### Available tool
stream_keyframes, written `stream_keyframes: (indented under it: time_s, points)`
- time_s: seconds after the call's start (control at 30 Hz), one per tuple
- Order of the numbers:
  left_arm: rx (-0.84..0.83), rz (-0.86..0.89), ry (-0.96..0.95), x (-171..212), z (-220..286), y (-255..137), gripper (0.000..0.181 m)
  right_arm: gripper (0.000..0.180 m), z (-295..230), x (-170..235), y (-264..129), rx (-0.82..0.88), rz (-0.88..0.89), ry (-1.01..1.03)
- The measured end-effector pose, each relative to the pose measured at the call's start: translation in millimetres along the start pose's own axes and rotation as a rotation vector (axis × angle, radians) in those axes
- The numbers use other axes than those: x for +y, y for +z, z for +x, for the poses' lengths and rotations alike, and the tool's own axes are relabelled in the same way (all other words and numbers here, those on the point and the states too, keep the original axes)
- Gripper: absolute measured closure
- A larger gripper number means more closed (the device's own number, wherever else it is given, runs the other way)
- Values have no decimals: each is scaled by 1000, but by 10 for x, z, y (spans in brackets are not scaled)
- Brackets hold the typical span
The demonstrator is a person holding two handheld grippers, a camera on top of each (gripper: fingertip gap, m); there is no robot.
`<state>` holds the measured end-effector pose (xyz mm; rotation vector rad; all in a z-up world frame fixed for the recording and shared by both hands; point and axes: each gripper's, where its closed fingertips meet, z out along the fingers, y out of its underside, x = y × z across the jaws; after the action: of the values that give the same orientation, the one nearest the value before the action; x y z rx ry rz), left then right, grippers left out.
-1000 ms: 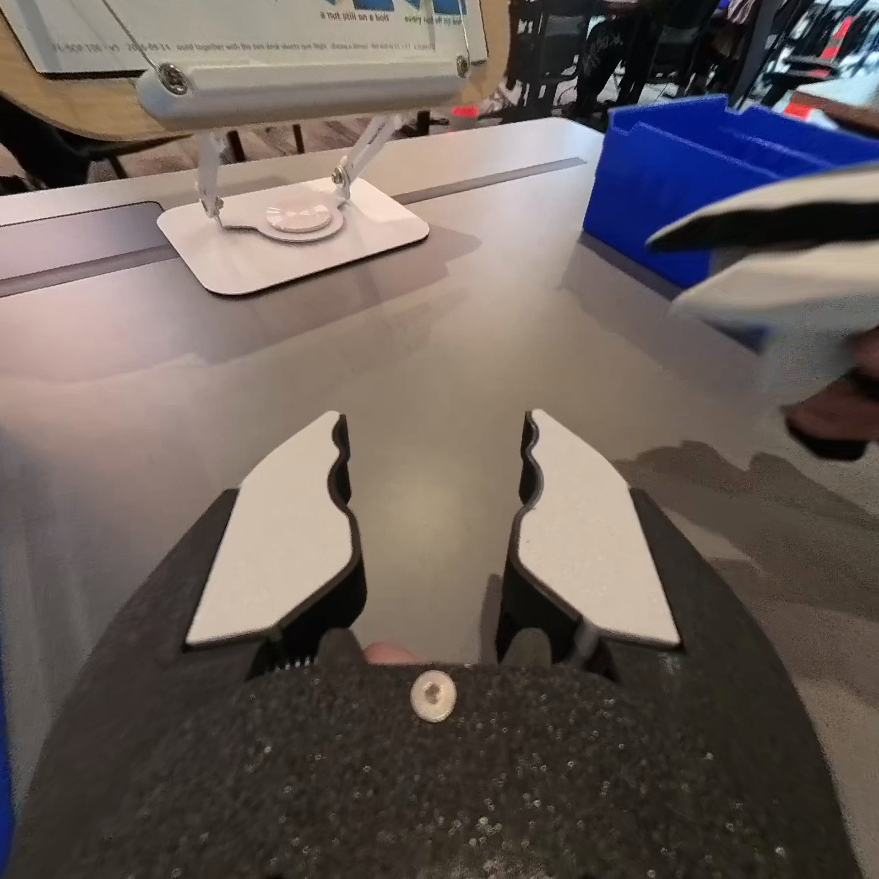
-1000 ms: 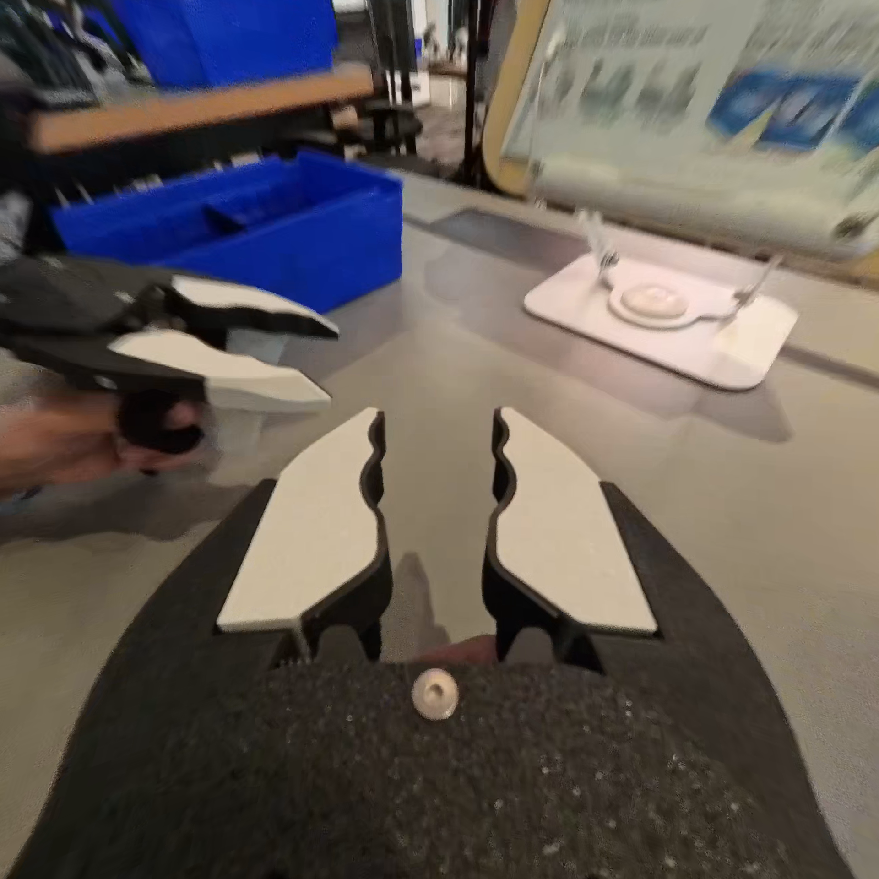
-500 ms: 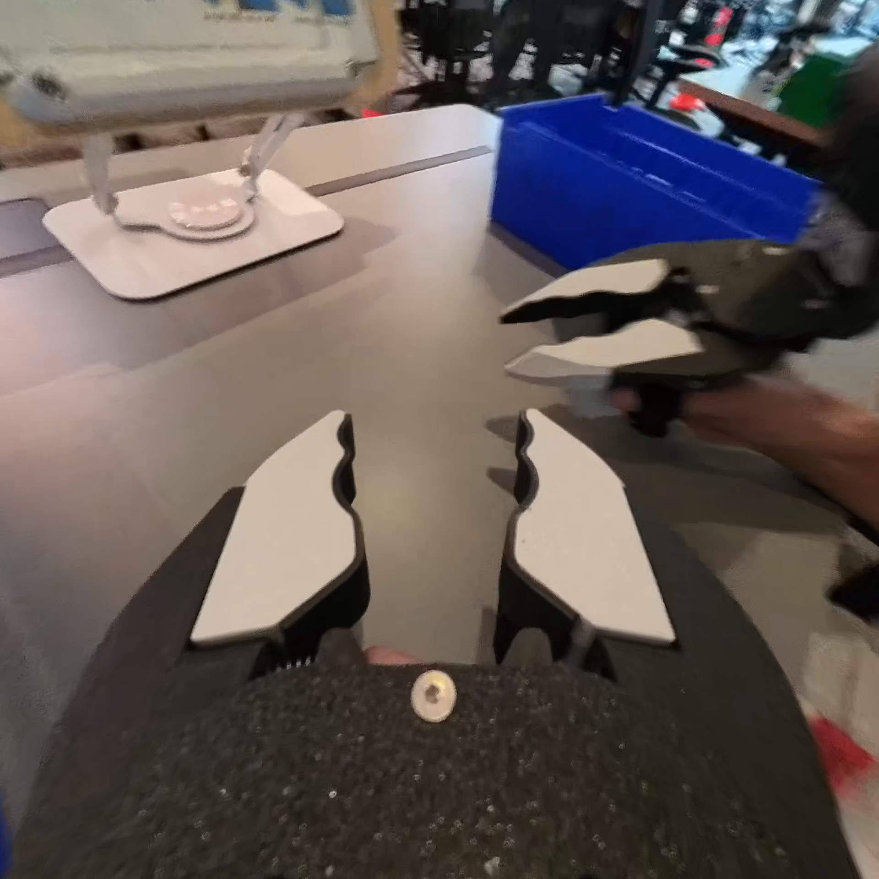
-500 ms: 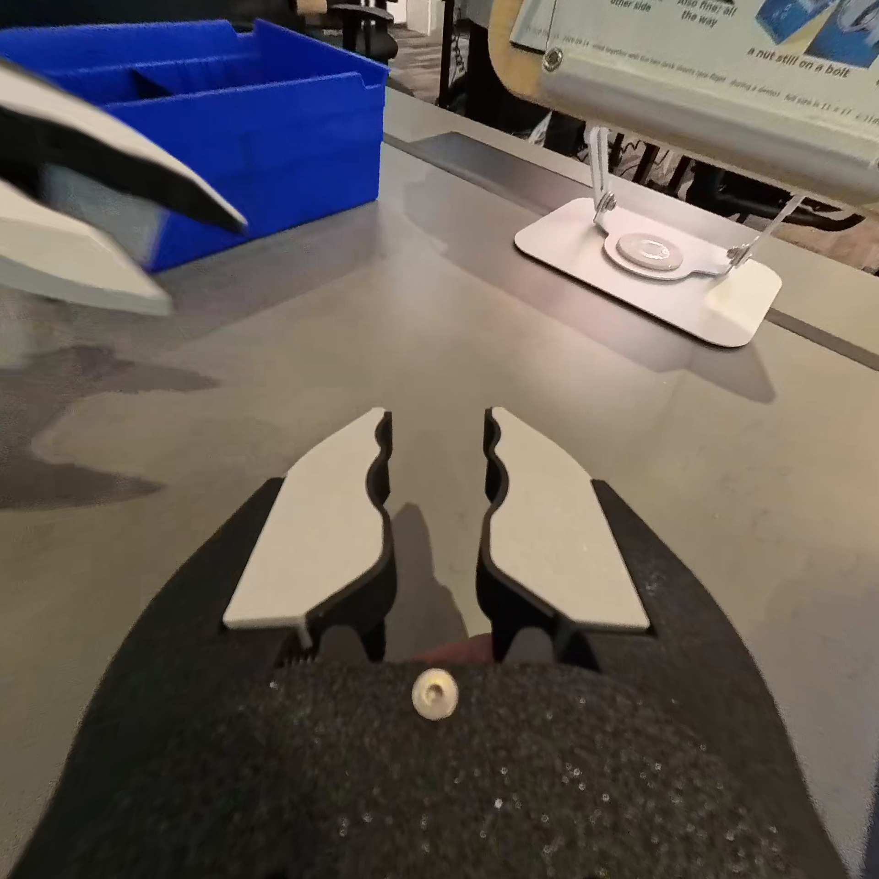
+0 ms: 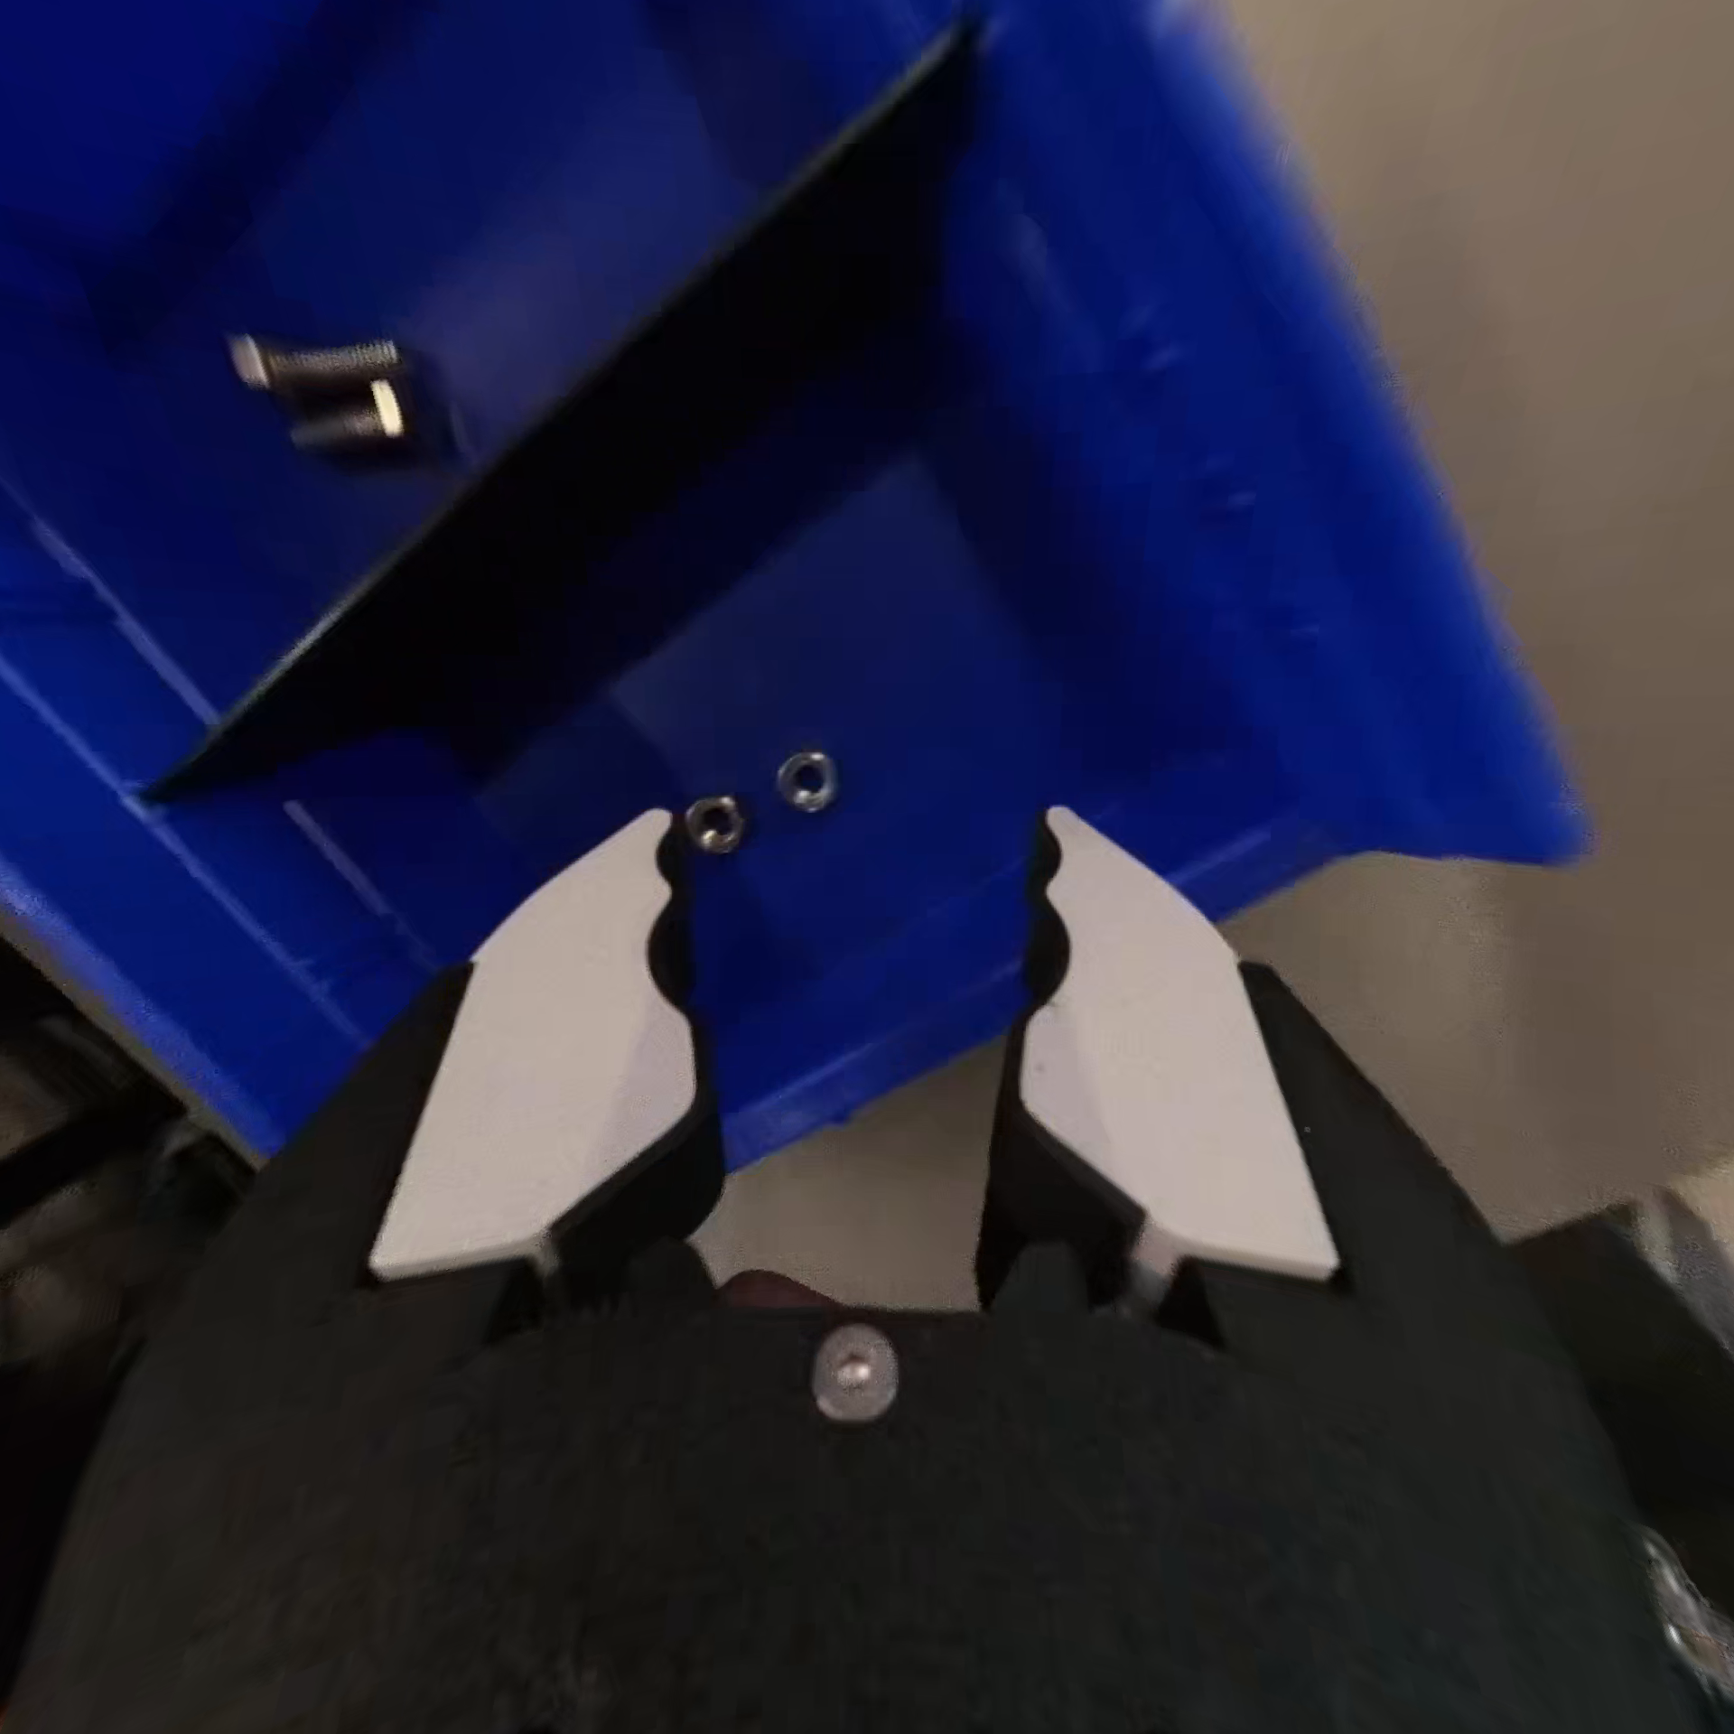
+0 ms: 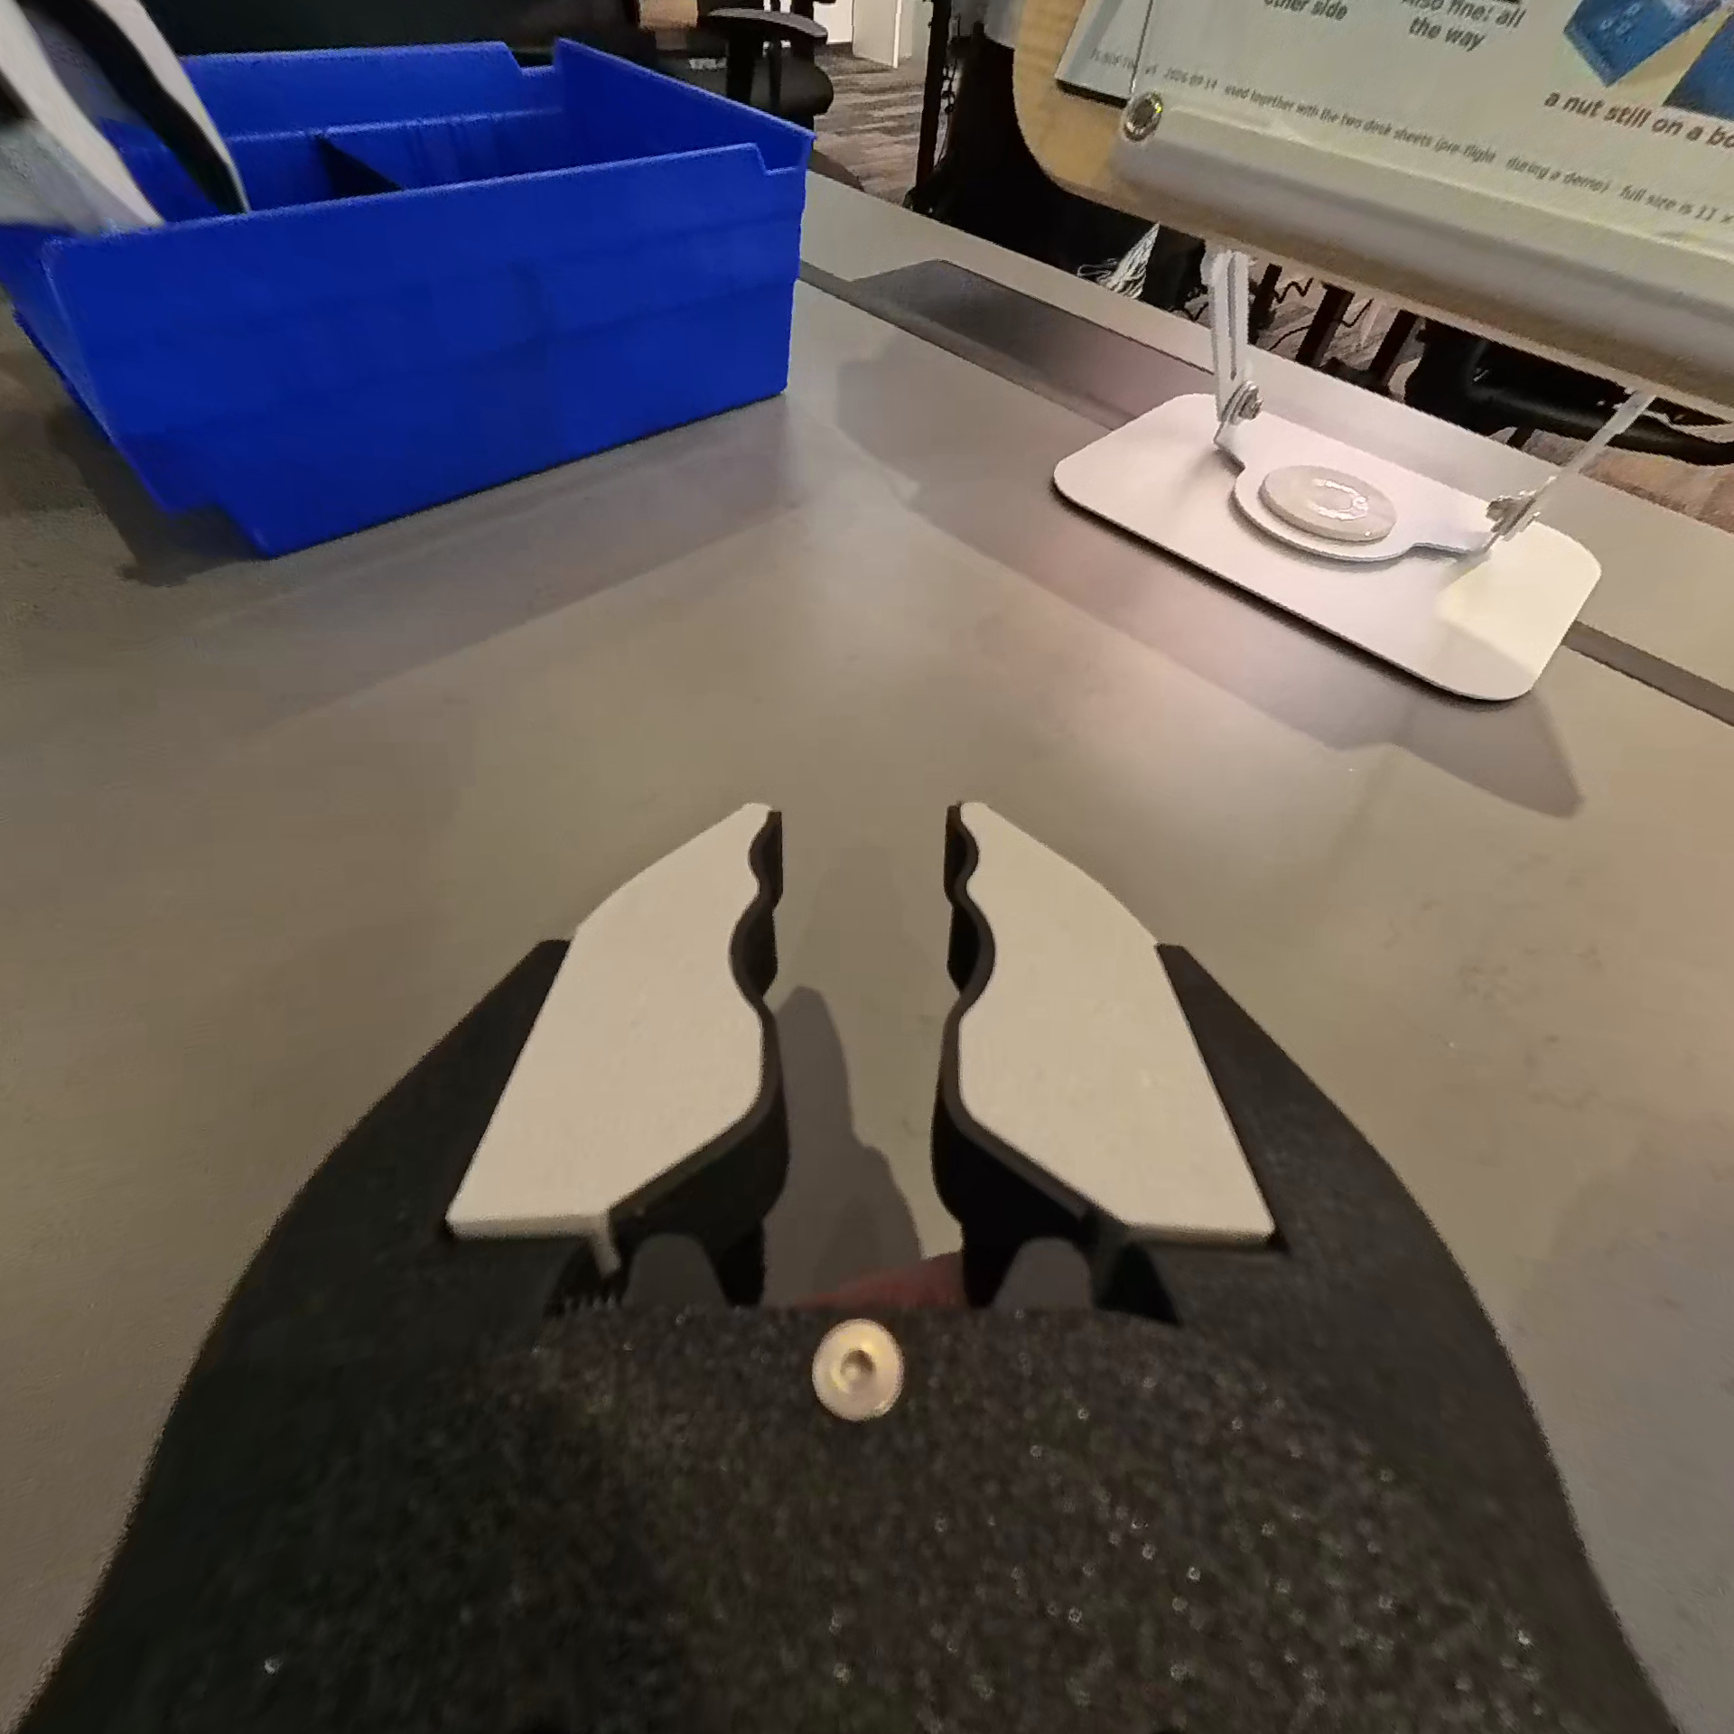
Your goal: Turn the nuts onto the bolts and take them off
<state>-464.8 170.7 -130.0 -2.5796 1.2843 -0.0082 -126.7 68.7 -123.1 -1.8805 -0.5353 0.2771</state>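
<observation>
My left gripper (image 5: pixel 859 826) is open and empty, pointing down into a blue bin (image 5: pixel 1173 469). Two small silver nuts (image 5: pixel 713 824) (image 5: pixel 807 781) lie on the floor of the bin's near compartment, just past my left fingertip. Two bolts (image 5: pixel 328 389) lie in the compartment beyond a black divider (image 5: pixel 582 488). My right gripper (image 6: pixel 863 826) is open and empty, low over the grey table (image 6: pixel 469 798). In the right wrist view the blue bin (image 6: pixel 422 347) stands at the far left, with the left gripper's fingers (image 6: pixel 94 113) over it at the top left corner.
A white stand base (image 6: pixel 1332 544) carries a tilted printed sheet (image 6: pixel 1407 113) at the far right of the table. Dark chairs and furniture stand beyond the table's back edge. Left tips to right tips: about 35 cm.
My left gripper has swung right and tipped down over the blue bin, so the nuts and bolts now show. My right gripper has stayed nearly still, its jaws slightly wider apart.
</observation>
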Motion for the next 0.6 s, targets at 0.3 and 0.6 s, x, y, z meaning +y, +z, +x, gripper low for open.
stream_keyframes:
  time_s: [0.3, 0.6]
  points:
    - [57, -107, -41, 100, -148, 473, 133, 148, -29, 22, 8, -8, -11, -17]
    - [97, -160, -11, 193, -140, 591, 158, 150, -25, 31, 11, -10, -14, -12]
